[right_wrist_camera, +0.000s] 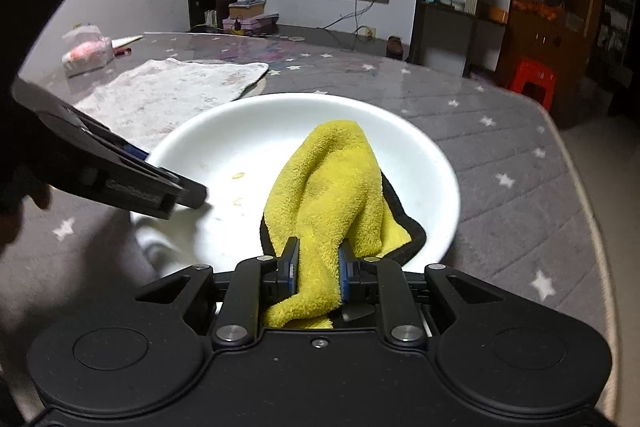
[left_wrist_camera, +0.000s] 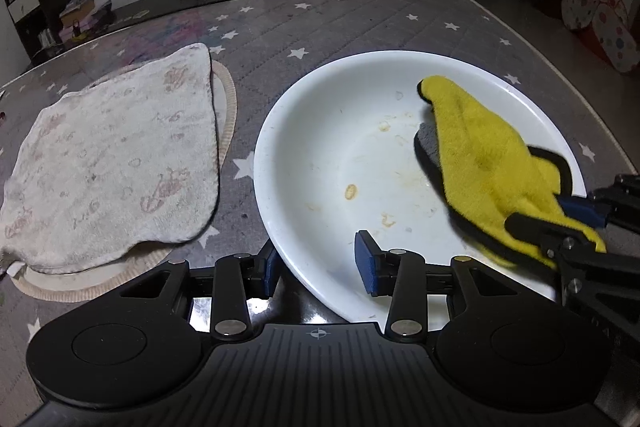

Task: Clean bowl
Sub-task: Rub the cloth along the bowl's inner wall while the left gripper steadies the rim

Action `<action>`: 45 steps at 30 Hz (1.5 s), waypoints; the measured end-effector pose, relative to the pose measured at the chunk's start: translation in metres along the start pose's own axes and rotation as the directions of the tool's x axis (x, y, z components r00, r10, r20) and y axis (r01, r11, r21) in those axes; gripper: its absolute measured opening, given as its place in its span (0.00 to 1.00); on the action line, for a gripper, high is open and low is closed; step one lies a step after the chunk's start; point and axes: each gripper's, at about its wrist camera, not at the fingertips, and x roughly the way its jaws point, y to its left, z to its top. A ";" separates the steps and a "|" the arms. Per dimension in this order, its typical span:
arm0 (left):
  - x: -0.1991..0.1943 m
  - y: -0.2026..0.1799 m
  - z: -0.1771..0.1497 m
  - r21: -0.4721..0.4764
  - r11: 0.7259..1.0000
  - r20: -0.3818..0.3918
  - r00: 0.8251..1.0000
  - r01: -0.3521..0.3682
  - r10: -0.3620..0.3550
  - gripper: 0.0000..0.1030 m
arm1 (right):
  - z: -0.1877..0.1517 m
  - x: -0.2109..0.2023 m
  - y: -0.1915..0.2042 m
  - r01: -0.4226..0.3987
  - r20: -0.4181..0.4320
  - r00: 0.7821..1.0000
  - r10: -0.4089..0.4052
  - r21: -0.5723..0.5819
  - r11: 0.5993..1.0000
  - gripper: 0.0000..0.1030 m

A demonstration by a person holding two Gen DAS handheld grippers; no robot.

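Note:
A wide white bowl (left_wrist_camera: 328,131) (right_wrist_camera: 256,123) stands on the grey star-patterned table, with brownish stains (left_wrist_camera: 350,191) on its floor. My left gripper (left_wrist_camera: 320,267) (right_wrist_camera: 168,179) straddles the near-left rim, one blue pad outside and one inside, shut on the bowl. A yellow cloth (left_wrist_camera: 480,155) (right_wrist_camera: 336,179) with dark edging lies inside the bowl's right half. My right gripper (right_wrist_camera: 318,267) (left_wrist_camera: 560,223) is shut on the near end of that cloth, just over the bowl's rim.
A pale printed towel (left_wrist_camera: 112,155) (right_wrist_camera: 172,91) lies over a beige-edged mat to the left of the bowl. A tissue pack (right_wrist_camera: 86,53) sits at the far left. The table's rounded edge (right_wrist_camera: 580,163) runs on the right, with a red stool (right_wrist_camera: 534,81) beyond.

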 end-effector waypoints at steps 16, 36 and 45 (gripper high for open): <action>0.003 0.007 0.011 0.050 0.999 -0.006 1.000 0.007 -0.006 0.35 | 0.002 0.018 -0.016 0.075 0.047 0.996 -0.072 -0.048 0.996 0.19; 0.001 0.008 0.010 -0.039 0.999 -0.062 0.998 0.025 -0.027 0.40 | 0.005 0.025 -0.019 0.101 0.057 0.994 -0.097 -0.071 0.992 0.19; -0.008 0.007 0.000 -0.192 0.979 -0.094 0.992 0.066 -0.085 0.40 | 0.000 0.014 -0.014 0.082 0.052 0.996 -0.079 -0.053 0.995 0.19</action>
